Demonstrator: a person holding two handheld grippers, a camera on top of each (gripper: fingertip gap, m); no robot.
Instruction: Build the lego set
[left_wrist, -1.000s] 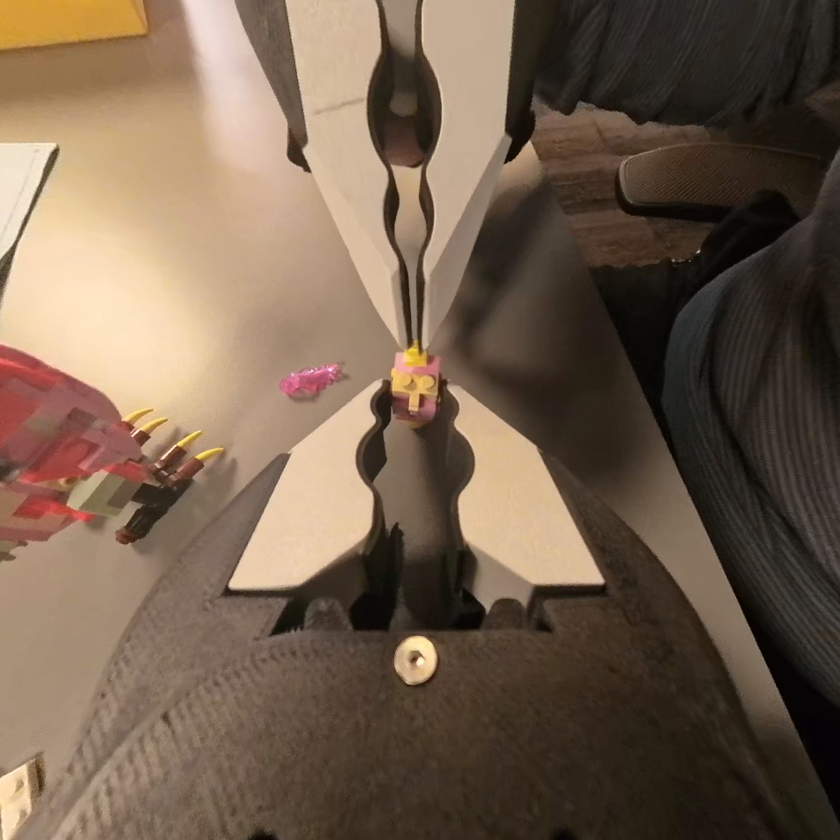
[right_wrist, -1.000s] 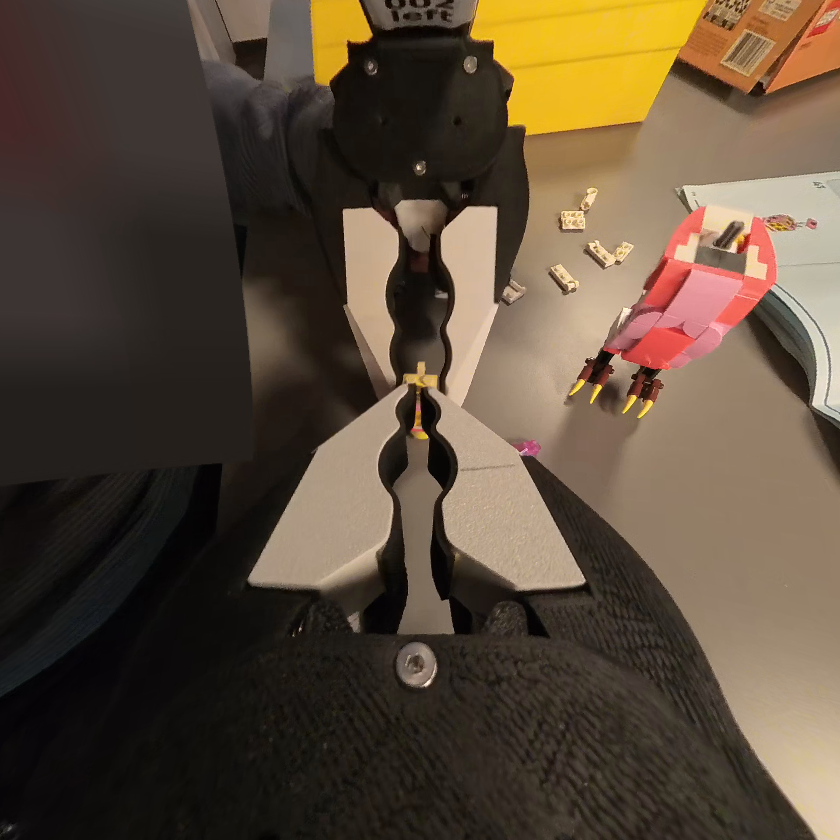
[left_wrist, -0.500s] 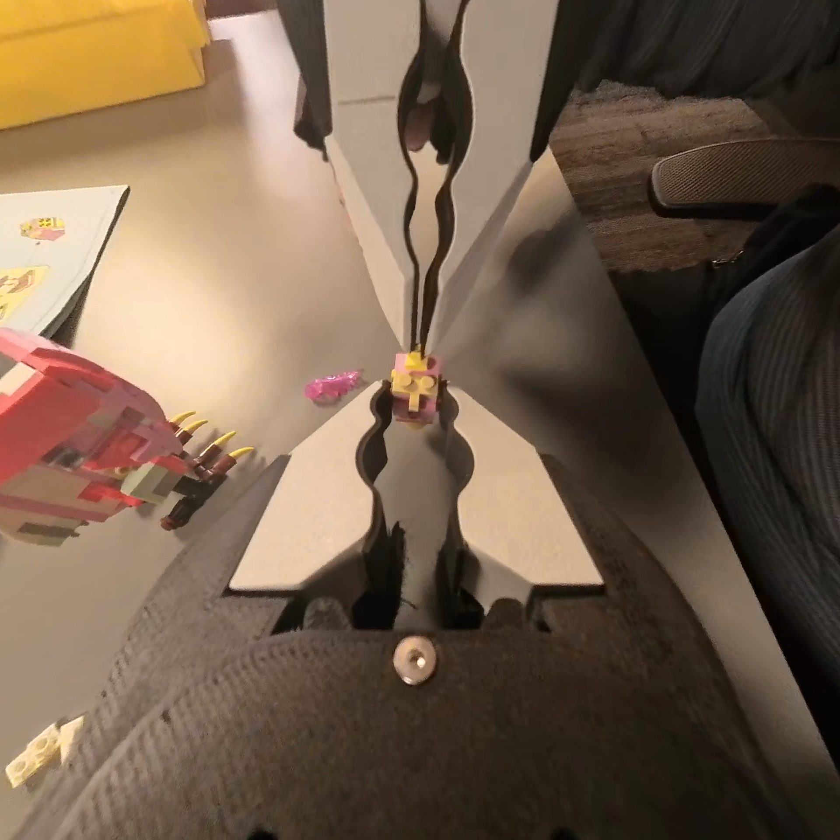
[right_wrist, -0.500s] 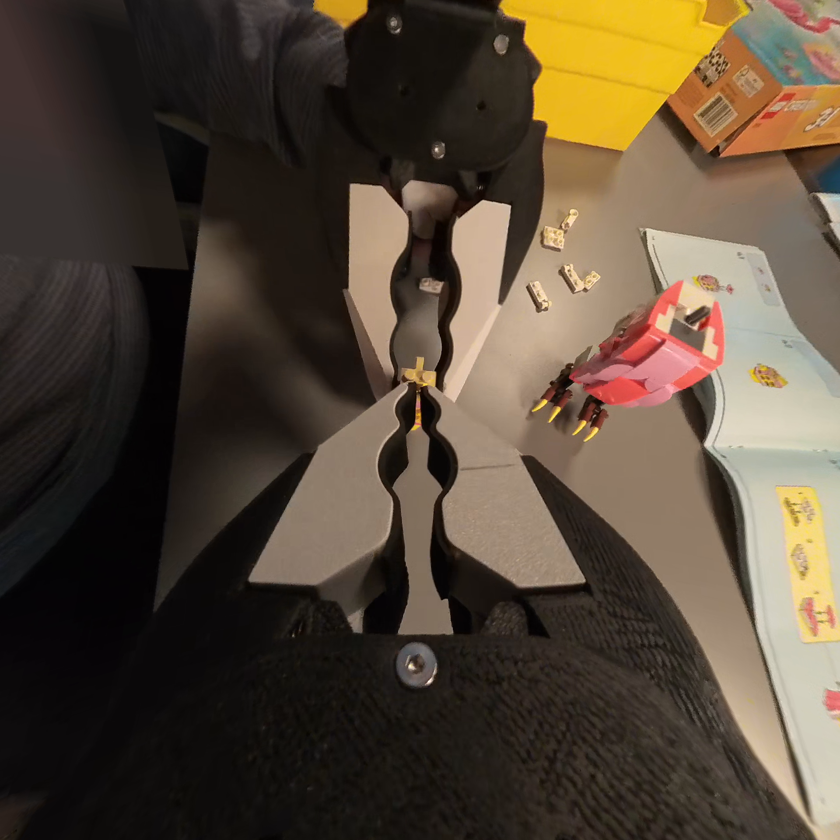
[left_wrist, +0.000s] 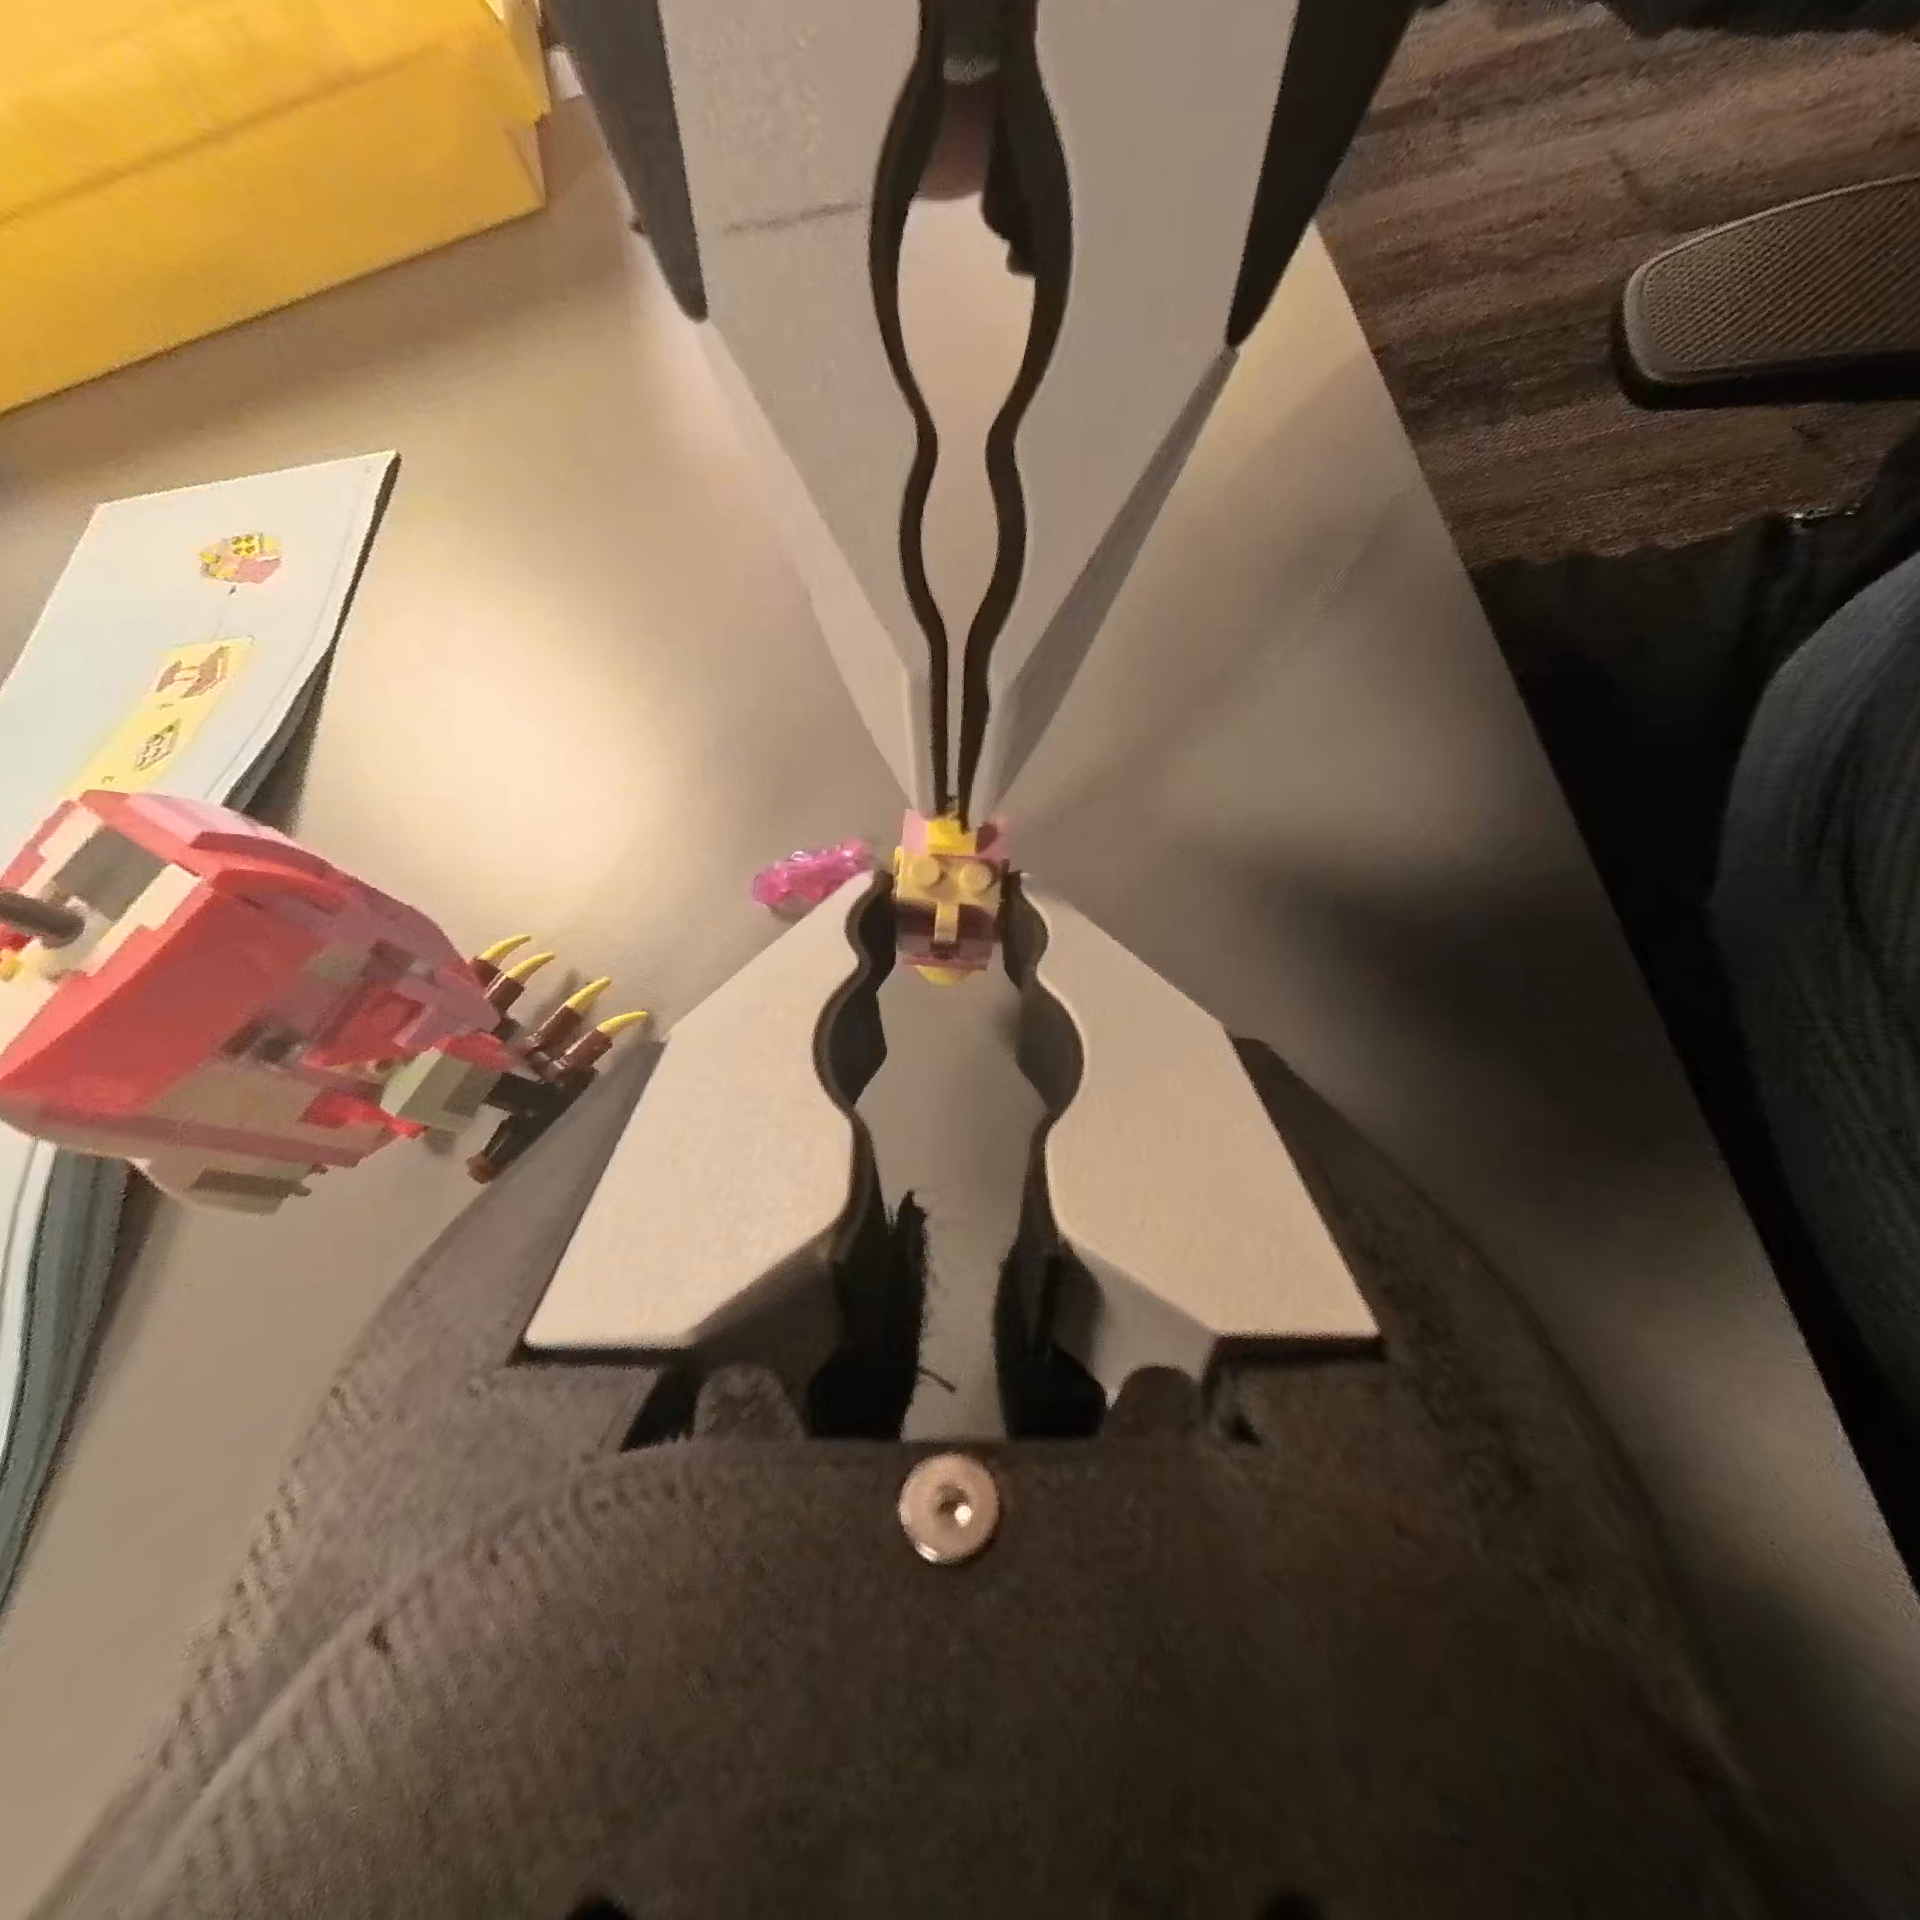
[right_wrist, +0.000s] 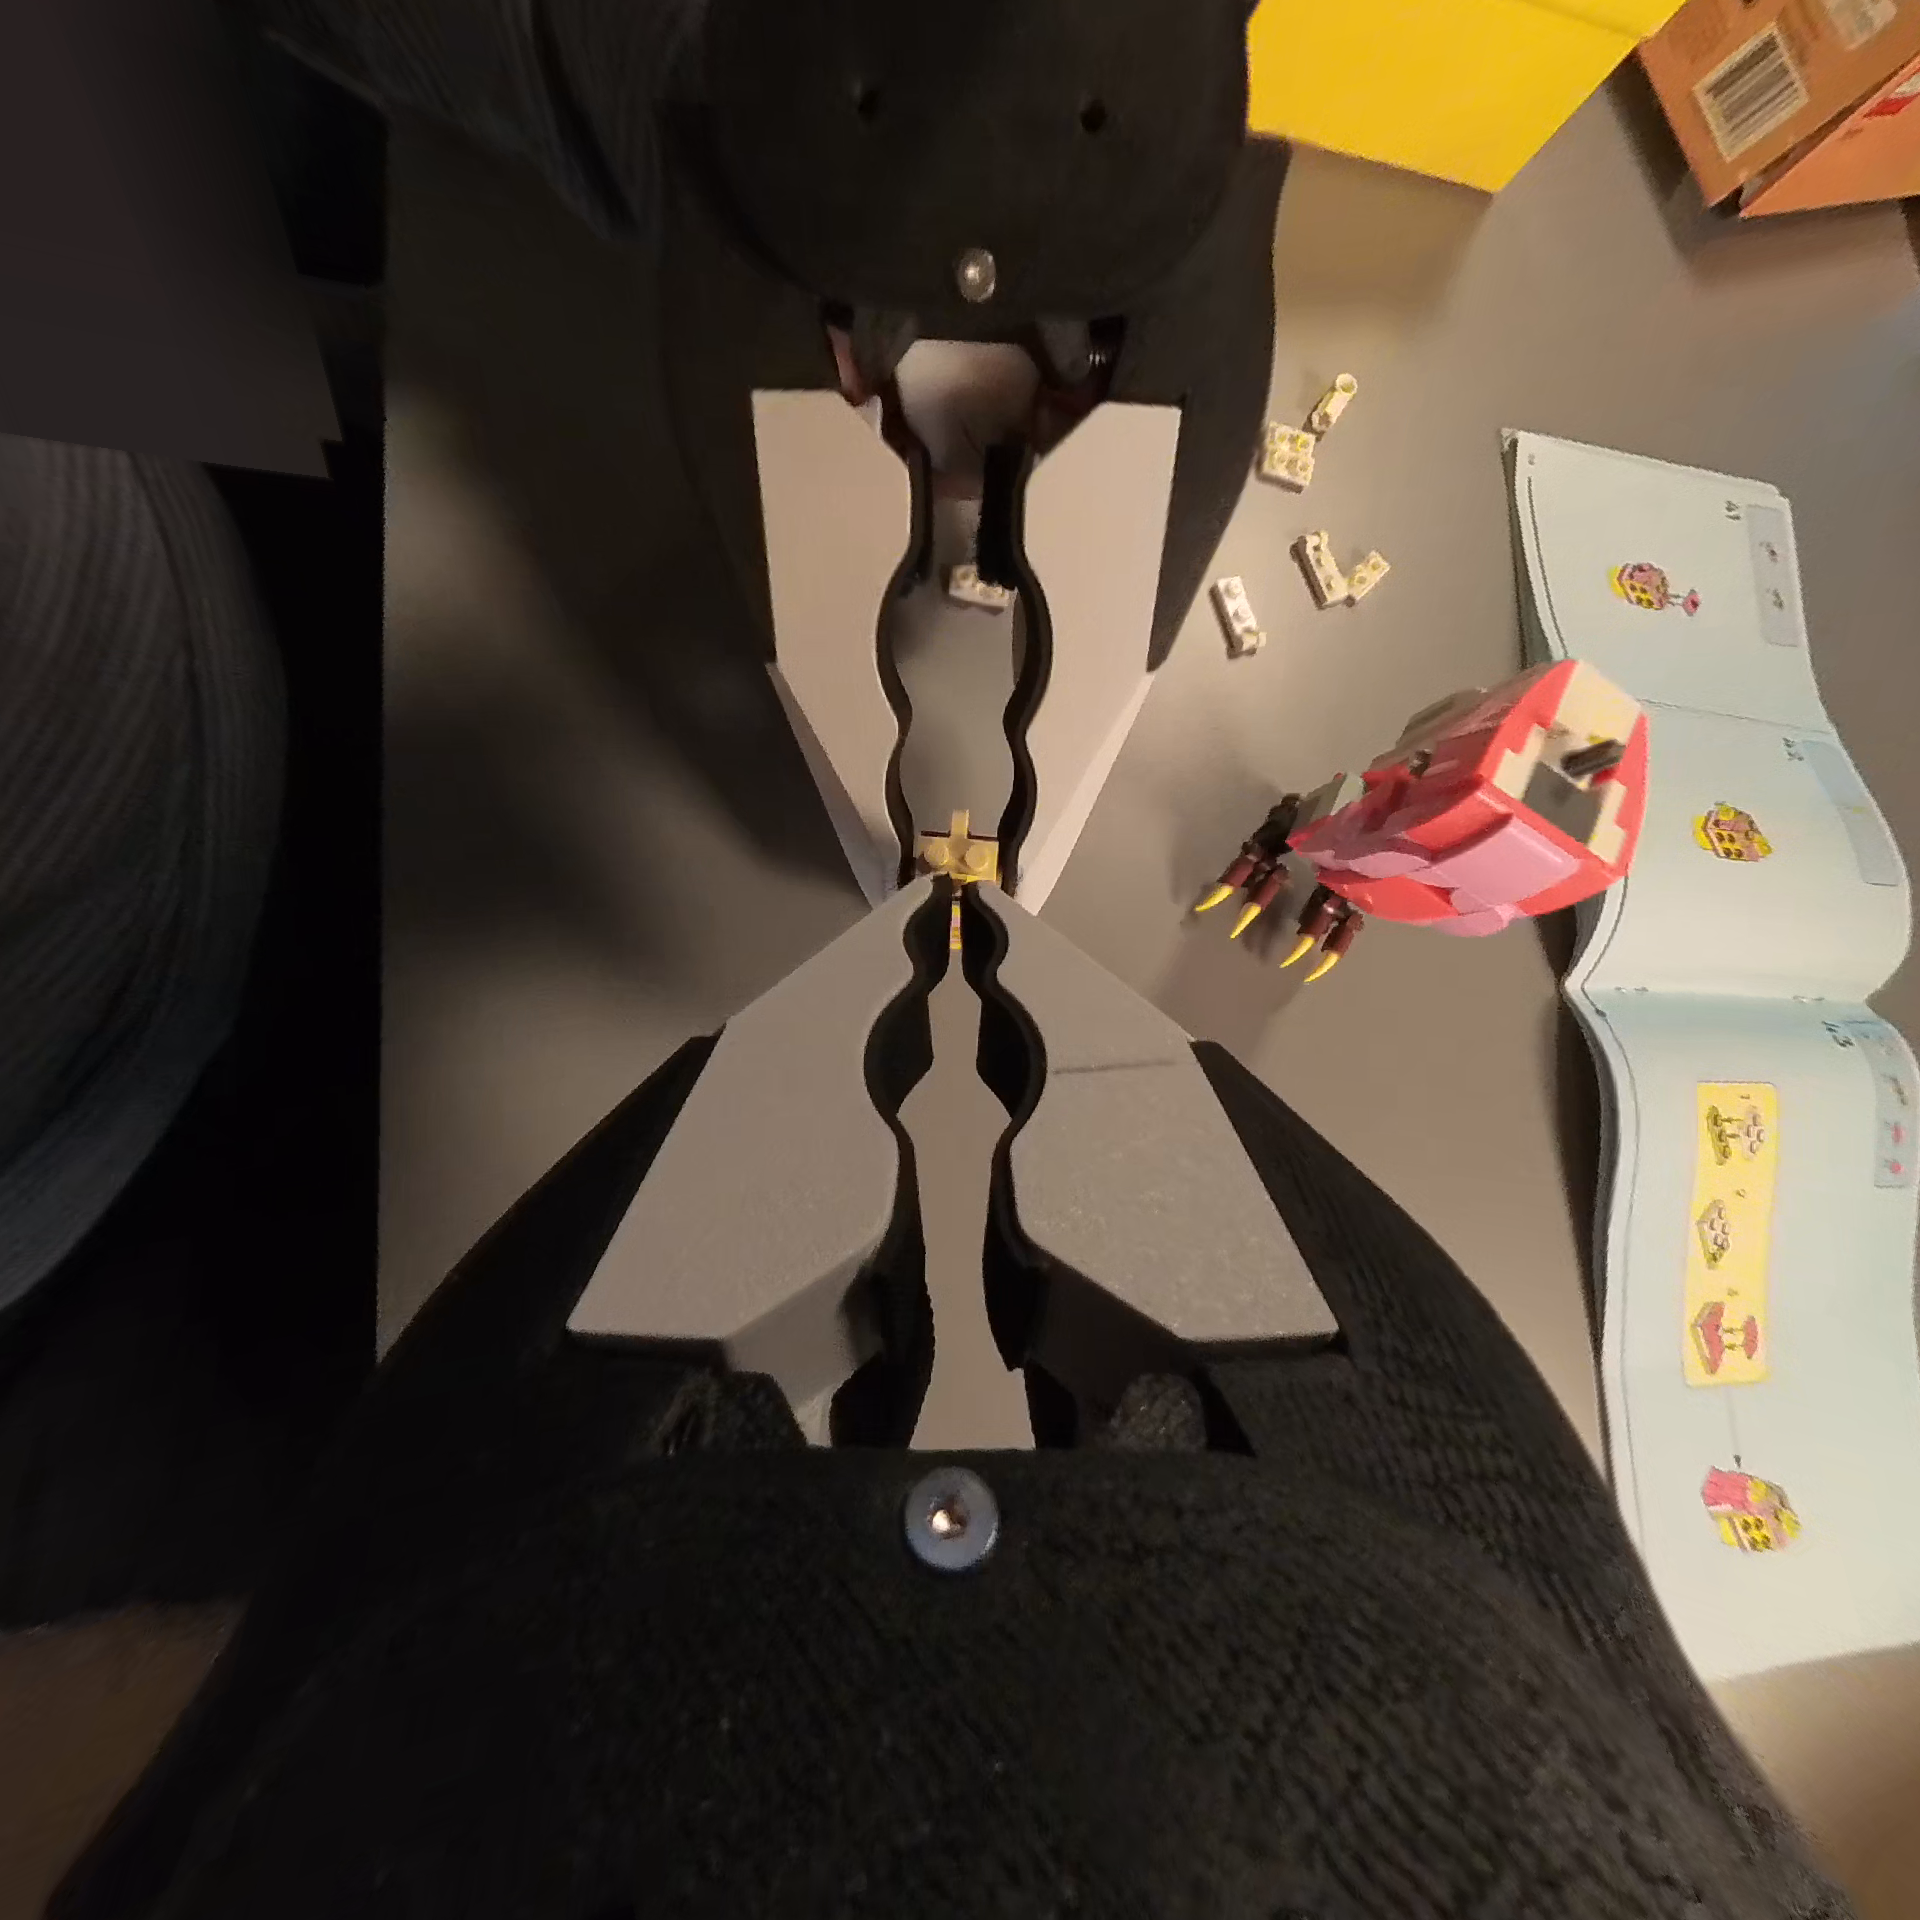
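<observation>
Left claw (left_wrist: 951, 914): its fingers are clamped on a small brick assembly (left_wrist: 948, 906) of pink, yellow and dark red pieces, held at the centre of the left wrist frame, clear above the surface (left_wrist: 540, 727). A pad bears on each flank of the block.

Right claw (right_wrist: 958, 904): its fingers are drawn together, nipping a thin yellow piece (left_wrist: 943, 831) at the far end of the same assembly. The two claws meet tip to tip, so the block is gripped from opposite ends. In my judgement this arrangement lets one claw brace the block while the other seats or works the small piece.

Surface: grey, matt, lit warmly at centre left of the left wrist frame. A translucent pink piece (left_wrist: 805, 871) lies just beside the left claw tip. A red and pink brick model (right_wrist: 1475, 821) with yellow-tipped claws rests partly on an open instruction booklet (right_wrist: 1725, 1039) at the right of the right wrist frame. Several small cream bricks (right_wrist: 1288, 540) lie loose at upper centre right.

Room: a yellow box (left_wrist: 249, 177) at upper left of the left wrist frame, a cardboard box (right_wrist: 1787, 94) at upper right of the right wrist frame, a chair armrest (left_wrist: 1766, 312) and carpet beyond the surface edge.
</observation>
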